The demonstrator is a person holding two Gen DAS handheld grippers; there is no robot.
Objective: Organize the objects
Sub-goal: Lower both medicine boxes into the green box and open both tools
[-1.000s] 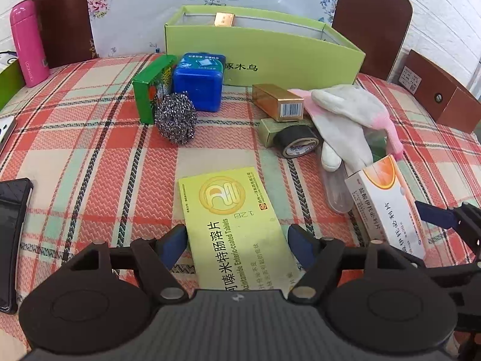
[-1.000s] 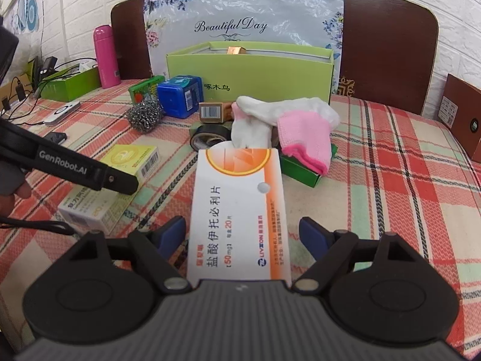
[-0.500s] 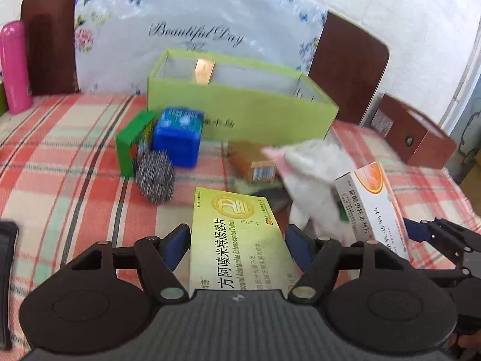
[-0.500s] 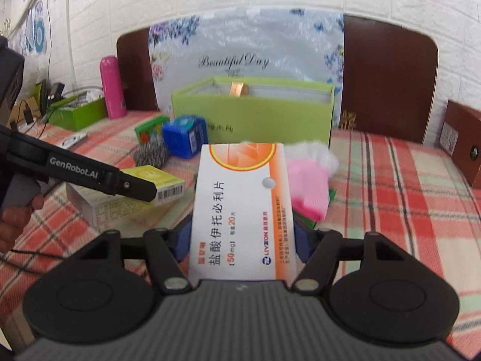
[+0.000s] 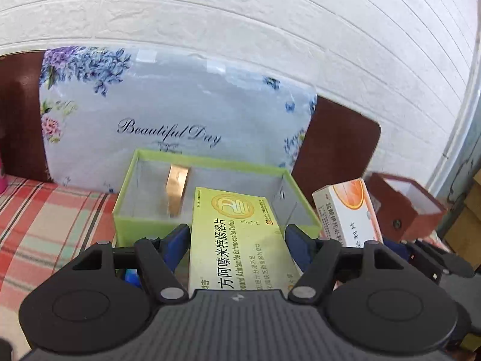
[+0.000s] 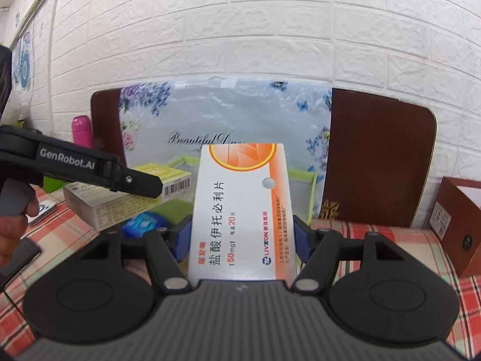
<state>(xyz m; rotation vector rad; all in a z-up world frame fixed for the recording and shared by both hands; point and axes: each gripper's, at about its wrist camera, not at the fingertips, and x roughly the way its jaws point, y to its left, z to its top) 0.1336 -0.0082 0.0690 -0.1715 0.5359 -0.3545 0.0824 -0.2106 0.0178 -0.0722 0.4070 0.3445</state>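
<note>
Both gripped medicine boxes (image 5: 237,234) (image 6: 243,210) point lengthwise forward.

Plaid-cloth table (image 5: 45,219): green box (image 5: 144,219) far centre, brown box (image 6: 460,225) far right, pink bottle (image 6: 81,131) far left, phone (image 6: 18,258) near left.

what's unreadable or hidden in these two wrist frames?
- Left wrist: floor of the green open box, hidden by the yellow medicine box in the left claw.
- Left wrist: gold item inside it, blurred; identity unclear.
- Right wrist: most of the green box, hidden by the white-and-orange medicine box in the right claw.
- Right wrist: blue item, blurred, partly covered.
</note>
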